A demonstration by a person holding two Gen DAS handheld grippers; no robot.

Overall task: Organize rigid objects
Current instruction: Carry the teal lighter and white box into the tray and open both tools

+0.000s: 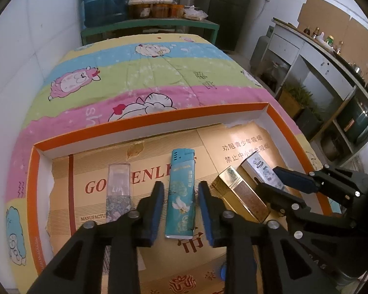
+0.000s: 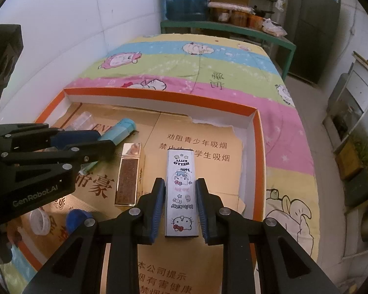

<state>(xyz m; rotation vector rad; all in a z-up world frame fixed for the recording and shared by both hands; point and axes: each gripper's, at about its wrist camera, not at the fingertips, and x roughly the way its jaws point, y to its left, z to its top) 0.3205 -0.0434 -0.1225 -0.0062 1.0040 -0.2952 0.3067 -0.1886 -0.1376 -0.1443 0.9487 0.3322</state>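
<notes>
Two grippers straddle lighters in the orange tray [image 1: 159,118]. The left gripper [image 1: 181,210] stands apart around the teal lighter [image 1: 181,196], not touching. The right gripper [image 2: 180,205] flanks the Hello Kitty lighter [image 2: 182,193]; contact cannot be told. Risk: off-centre closing skews either lighter against the gold lighter [image 2: 128,174] beside it.

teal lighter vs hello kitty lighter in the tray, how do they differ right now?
Colour: the teal lighter carries a bird print; the Hello Kitty lighter is silvery white with cartoon cats.
Grip: the left gripper straddles the teal lighter with clear gaps either side; the right gripper stands much closer around the Hello Kitty lighter.
Place: the Hello Kitty lighter lies nearer the tray's right wall.
Shared: both lie flat on the cardboard lining, pointing away from the cameras.
</notes>
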